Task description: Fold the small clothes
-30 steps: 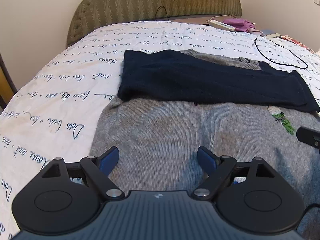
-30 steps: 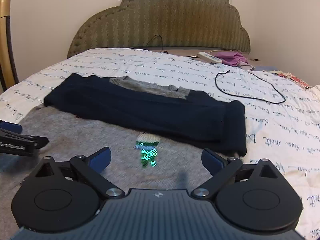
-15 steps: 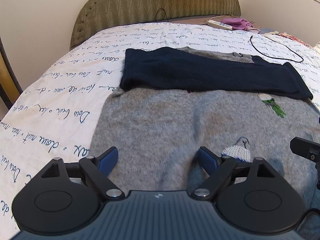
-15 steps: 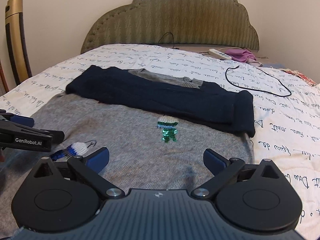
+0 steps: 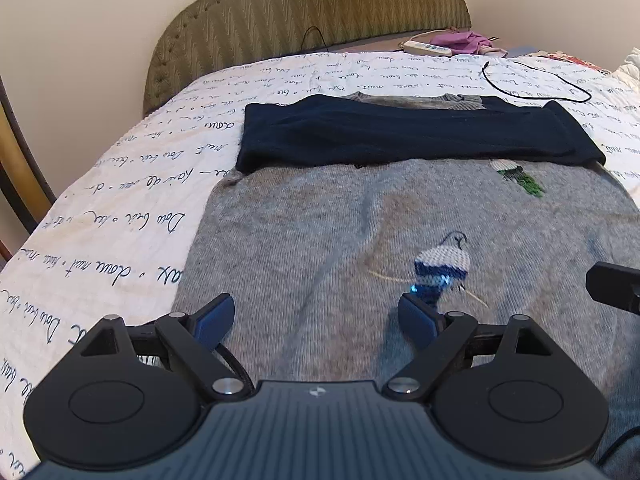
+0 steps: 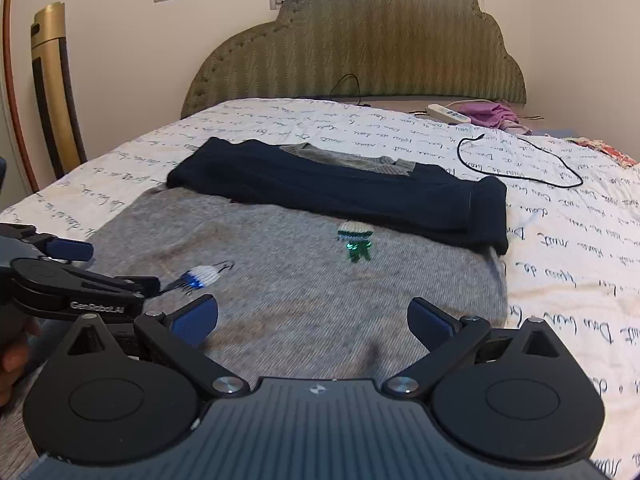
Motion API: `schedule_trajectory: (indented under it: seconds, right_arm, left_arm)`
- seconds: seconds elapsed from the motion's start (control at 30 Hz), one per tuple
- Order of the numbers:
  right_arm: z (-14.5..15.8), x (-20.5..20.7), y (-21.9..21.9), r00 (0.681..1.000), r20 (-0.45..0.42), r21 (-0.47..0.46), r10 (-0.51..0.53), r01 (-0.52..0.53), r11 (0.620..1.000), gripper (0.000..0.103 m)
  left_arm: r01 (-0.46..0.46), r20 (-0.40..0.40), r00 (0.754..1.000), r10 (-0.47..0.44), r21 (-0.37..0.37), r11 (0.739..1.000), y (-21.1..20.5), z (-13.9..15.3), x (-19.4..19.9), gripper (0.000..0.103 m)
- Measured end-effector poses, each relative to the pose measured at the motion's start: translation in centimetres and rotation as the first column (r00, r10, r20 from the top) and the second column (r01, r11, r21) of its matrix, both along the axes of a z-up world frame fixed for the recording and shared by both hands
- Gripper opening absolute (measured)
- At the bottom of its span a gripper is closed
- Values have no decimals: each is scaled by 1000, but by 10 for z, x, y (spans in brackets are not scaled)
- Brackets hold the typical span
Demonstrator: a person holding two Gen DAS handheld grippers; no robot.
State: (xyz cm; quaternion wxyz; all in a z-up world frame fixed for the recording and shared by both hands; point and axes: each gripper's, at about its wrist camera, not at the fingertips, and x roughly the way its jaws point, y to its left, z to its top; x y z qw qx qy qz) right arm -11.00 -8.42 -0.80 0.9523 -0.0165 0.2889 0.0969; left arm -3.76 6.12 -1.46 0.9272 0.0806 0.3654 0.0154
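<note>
A grey knit sweater (image 5: pixel 320 232) (image 6: pixel 288 276) lies flat on the bed, with its navy sleeves (image 5: pixel 400 136) (image 6: pixel 344 192) folded across its upper part. A blue-and-white embroidered figure (image 5: pixel 440 268) (image 6: pixel 202 276) and a green one (image 5: pixel 518 178) (image 6: pixel 356 242) show on its front. My left gripper (image 5: pixel 316 312) hovers open over the sweater's near left part, with nothing between its fingers. My right gripper (image 6: pixel 314 314) hovers open over the near right part, also with nothing in it. In the right wrist view the left gripper (image 6: pixel 80 276) shows at the left edge.
The sweater rests on a white bedspread with script print (image 5: pixel 132 208). A black cable (image 6: pixel 532 164), a white power strip (image 6: pixel 448 113) and a purple cloth (image 6: pixel 494 114) lie near the padded headboard (image 6: pixel 360 52). A gold chair back (image 6: pixel 56 92) stands at the left. A person's hand (image 6: pixel 12 356) holds the left gripper.
Both grippers have drawn back toward the sweater's near edge, so more grey knit and the blue-and-white figure have come into view. Both have stayed open.
</note>
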Motion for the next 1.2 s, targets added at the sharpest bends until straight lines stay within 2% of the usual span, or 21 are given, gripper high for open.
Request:
schedule_trajectory:
  seconds: [0.8,0.97,1.1,1.2]
  right_arm:
    - [11,-81,11,999,40,18,32,-33,999,102]
    - [1,-85,5,999,47,-14,11,-11,1000,102]
    - [-16,-80,-15,997,19,-2,-74,74,997,102]
    - [-24,-80,-22,995,11,3,-98,98,995,102]
  left_arm:
    - [9,60,998,-9,6,1000,-9,14,-71,90]
    - [-14,110,994,6,77,997,2,13,-77,90]
    - [-85,123,990,70,119,989,23,7,-75,90]
    - [-155,182,975,125,158,975,42,7,-78,90]
